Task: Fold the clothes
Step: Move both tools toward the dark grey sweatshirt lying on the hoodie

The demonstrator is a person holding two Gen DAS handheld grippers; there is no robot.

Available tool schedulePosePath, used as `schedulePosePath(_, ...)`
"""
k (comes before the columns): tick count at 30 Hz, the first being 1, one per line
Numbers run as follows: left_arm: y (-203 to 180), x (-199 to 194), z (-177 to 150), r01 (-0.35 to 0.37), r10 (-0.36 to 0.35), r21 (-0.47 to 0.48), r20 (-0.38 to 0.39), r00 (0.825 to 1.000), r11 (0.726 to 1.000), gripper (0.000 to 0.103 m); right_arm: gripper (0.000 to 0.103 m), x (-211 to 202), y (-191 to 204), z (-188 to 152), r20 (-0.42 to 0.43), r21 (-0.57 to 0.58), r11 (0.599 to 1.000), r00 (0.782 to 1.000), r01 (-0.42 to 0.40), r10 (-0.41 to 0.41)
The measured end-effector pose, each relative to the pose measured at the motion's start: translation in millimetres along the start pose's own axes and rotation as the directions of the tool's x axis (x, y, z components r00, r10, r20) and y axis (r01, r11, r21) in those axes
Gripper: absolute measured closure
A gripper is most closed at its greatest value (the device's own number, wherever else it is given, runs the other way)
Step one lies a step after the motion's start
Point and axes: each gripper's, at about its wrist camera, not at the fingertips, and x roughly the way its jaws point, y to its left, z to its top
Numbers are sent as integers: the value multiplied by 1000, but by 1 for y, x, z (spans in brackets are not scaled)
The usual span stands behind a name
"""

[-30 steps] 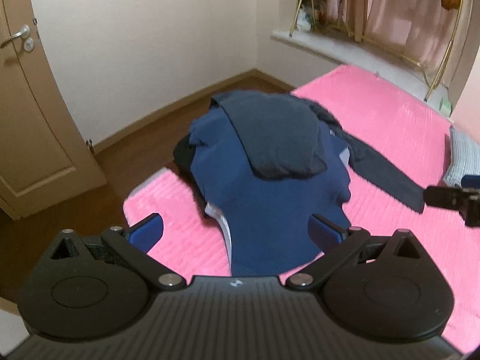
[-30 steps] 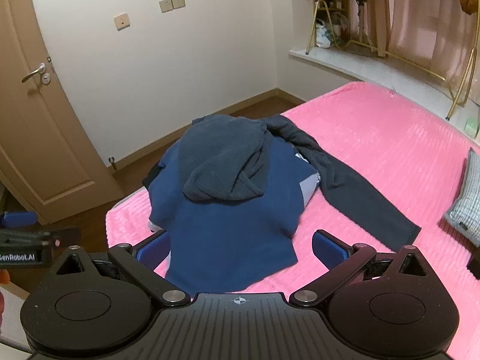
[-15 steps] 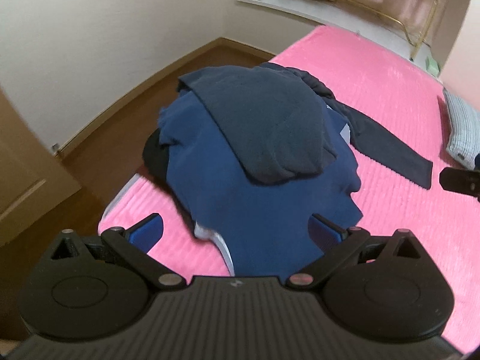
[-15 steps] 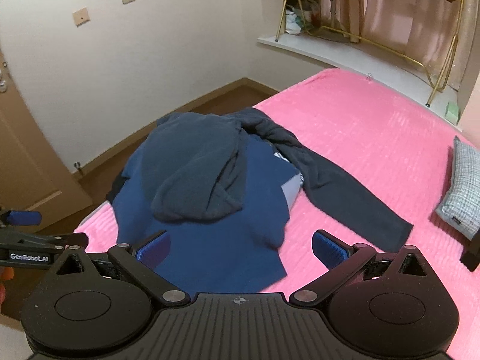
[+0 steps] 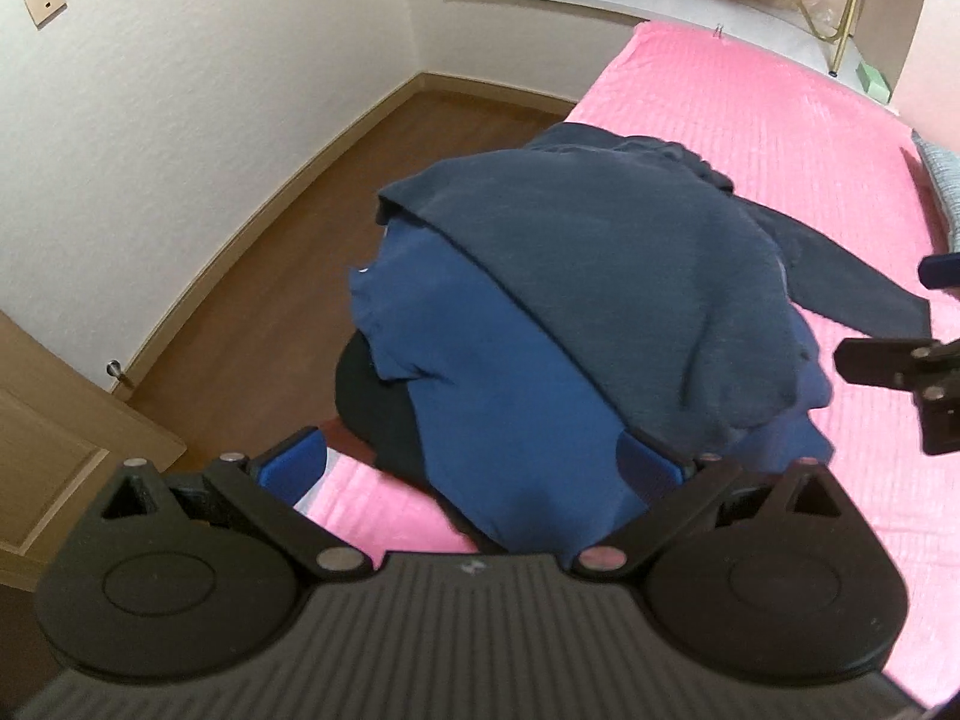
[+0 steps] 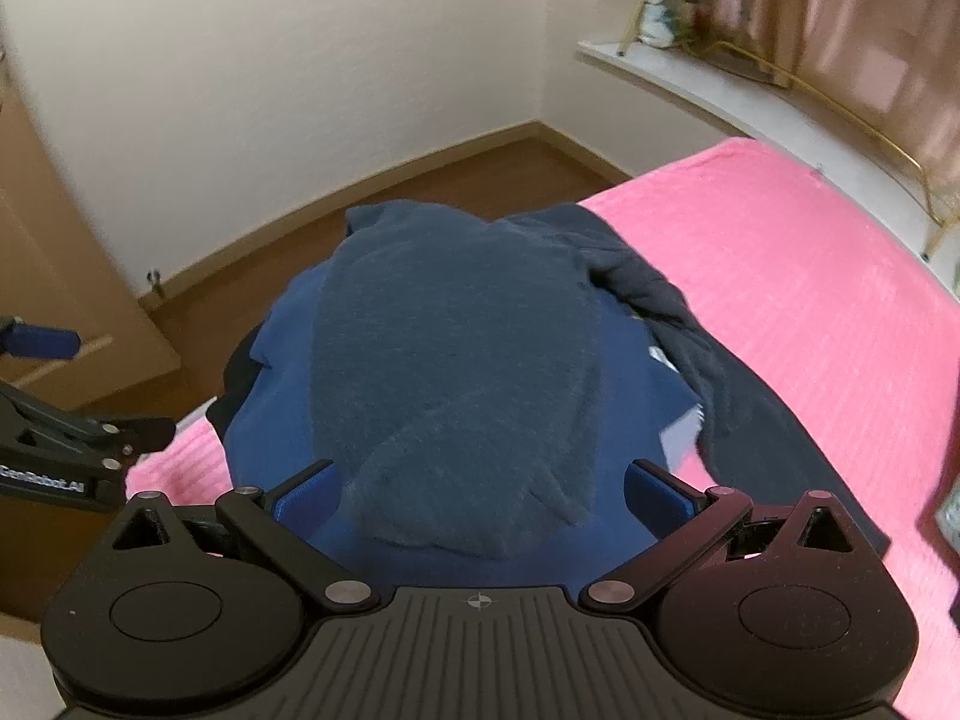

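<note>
Hovering wide apart and empty, left claw point(image 5: 471, 462) and right claw point(image 6: 480, 492) overlook the clothes pile point(image 6: 456, 372).

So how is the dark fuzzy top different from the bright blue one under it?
The dark grey-blue fleece top lies on top; the royal blue garment lies underneath. The fleece top looks fuzzy and duller, the royal blue garment smoother and brighter. Both are unfolded in one pile on the pink bed.
</note>
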Motion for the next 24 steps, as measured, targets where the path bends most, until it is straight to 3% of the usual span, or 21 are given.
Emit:
schedulePosePath(11,19,42,-3,24,-25,91,10,1000,996,2,0,77,19,25,-13,-162,985,999,-53,52)
schedulePosePath(20,23,62,16,44,-49,128,36,998,991,2,1,128,4,34,-118,-69,997,993,-33,25)
schedulePosePath(21,21,64,18,49,-56,148,44,997,988,2,3,131,2,34,-124,-73,997,992,-29,20)
schedulePosePath(22,20,67,20,54,-63,169,51,997,984,2,23,130,0,33,-124,-75,997,992,-25,16)
schedulePosePath(23,18,70,22,62,-75,193,58,995,979,3,28,129,-2,32,-122,-75,997,992,-21,12)
schedulePosePath(24,16,73,24,72,-89,219,65,994,973,5,39,128,-4,31,-120,-76,997,993,-17,7)
